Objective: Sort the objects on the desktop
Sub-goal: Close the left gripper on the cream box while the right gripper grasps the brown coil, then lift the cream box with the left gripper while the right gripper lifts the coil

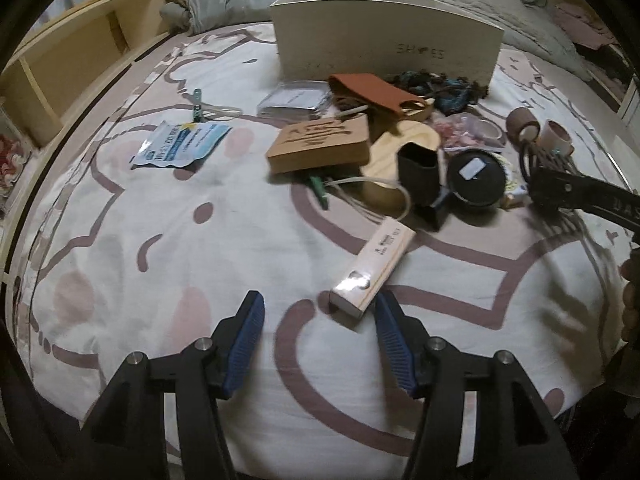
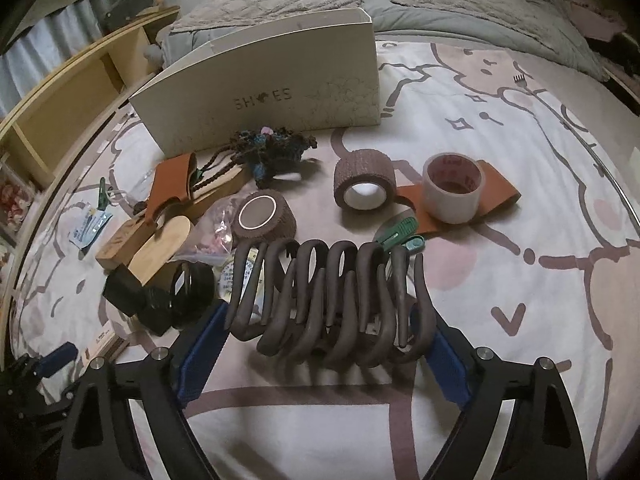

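While the right claw (image 2: 320,312) grips a dark, toothed hair clip (image 2: 376,272) by its ends above the patterned bedsheet (image 2: 520,320), the left claw (image 1: 318,298) hangs with jaws apart and empty, a slim pale box (image 1: 372,268) lying just beside its right finger. A shoe box (image 2: 260,96) stands behind the clutter.
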Demonstrator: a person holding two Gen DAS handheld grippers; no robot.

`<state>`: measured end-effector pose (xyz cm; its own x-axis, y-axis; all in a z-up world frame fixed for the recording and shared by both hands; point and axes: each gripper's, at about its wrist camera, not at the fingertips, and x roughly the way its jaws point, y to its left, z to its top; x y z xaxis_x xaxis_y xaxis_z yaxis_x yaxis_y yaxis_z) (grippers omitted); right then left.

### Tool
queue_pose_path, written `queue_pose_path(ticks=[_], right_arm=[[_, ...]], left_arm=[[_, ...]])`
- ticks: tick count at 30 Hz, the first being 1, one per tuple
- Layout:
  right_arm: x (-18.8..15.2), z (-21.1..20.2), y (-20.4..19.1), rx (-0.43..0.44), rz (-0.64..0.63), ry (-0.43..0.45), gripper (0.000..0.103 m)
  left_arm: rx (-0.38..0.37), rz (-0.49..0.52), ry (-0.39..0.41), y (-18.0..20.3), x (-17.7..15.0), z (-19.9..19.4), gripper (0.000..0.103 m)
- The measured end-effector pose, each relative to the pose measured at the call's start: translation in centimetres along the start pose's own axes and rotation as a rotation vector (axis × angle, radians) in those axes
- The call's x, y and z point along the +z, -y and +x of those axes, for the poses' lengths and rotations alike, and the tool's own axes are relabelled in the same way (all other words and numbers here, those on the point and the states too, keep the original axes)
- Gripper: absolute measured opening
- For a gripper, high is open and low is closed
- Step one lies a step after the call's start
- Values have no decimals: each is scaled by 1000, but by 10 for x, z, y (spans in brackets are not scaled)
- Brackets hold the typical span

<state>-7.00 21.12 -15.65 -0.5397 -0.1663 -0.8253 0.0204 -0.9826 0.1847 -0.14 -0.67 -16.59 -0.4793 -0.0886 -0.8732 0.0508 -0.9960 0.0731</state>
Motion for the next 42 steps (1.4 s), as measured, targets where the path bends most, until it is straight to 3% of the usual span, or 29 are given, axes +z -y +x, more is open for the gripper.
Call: queue_pose_path(ticks=[8, 13, 14, 16, 21, 25, 36, 40, 42], right_arm=[[-3, -2, 1, -2, 9, 14, 90], [-6, -2, -1, -13, -2, 24, 90], [-6, -2, 0, -6, 8, 30, 90], [-7, -3, 3, 3, 20, 34, 90], [-7, -5, 4, 29, 29, 37, 90], [-9, -8, 1, 42, 10, 48, 90], [-14, -6, 4, 75, 35, 31, 90], [-16, -5, 6, 89, 58, 33, 90], [-17, -4, 7, 95, 62, 31, 90]], left_arm=[[101, -25, 11, -20, 8, 2, 62], [93, -42, 20, -21, 7, 2, 63], [89, -41, 28, -21, 7, 0, 66], [86, -41, 53, -20, 9, -5, 84], [42, -43, 125, -14, 14, -20, 89], [-18, -36, 138, -3, 15, -20, 89], [-36, -81, 102, 13, 14, 9, 89], [-52, -117, 86, 12, 14, 12, 75], [-44, -118, 77, 12, 14, 14, 74]])
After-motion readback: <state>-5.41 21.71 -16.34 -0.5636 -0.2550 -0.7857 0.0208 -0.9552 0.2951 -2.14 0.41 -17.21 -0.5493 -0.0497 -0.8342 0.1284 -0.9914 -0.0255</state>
